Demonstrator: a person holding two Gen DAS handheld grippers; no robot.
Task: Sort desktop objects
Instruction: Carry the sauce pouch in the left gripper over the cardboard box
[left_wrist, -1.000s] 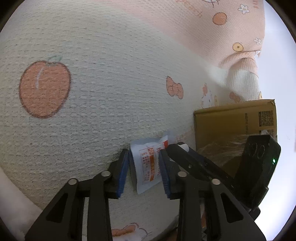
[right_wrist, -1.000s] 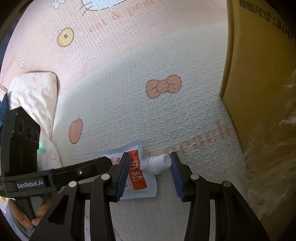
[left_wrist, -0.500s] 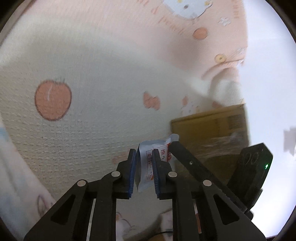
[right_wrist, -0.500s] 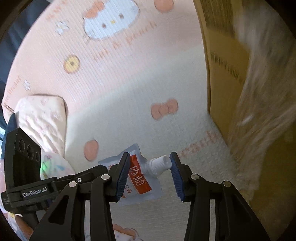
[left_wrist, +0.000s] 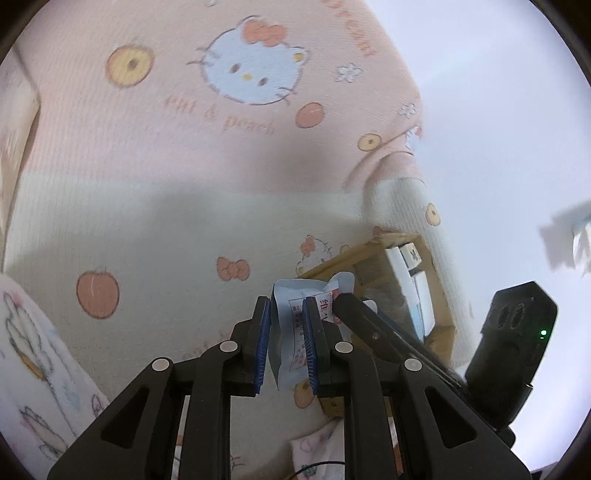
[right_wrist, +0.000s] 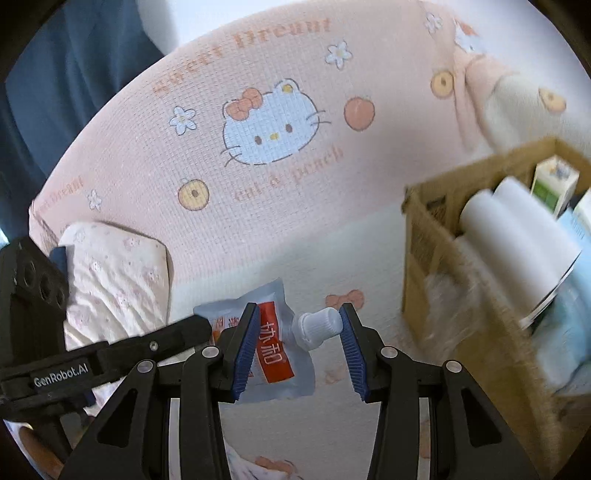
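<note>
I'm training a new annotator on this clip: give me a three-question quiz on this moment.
1. True or false: the spout pouch is gripped by both grippers.
2. Which part does the right gripper clamp? A) the flat end B) the white cap end
3. Fill in: the cardboard box holds a white ____.

Key: 1 true, the left gripper pinches the flat end. 2 B. 3 roll.
</note>
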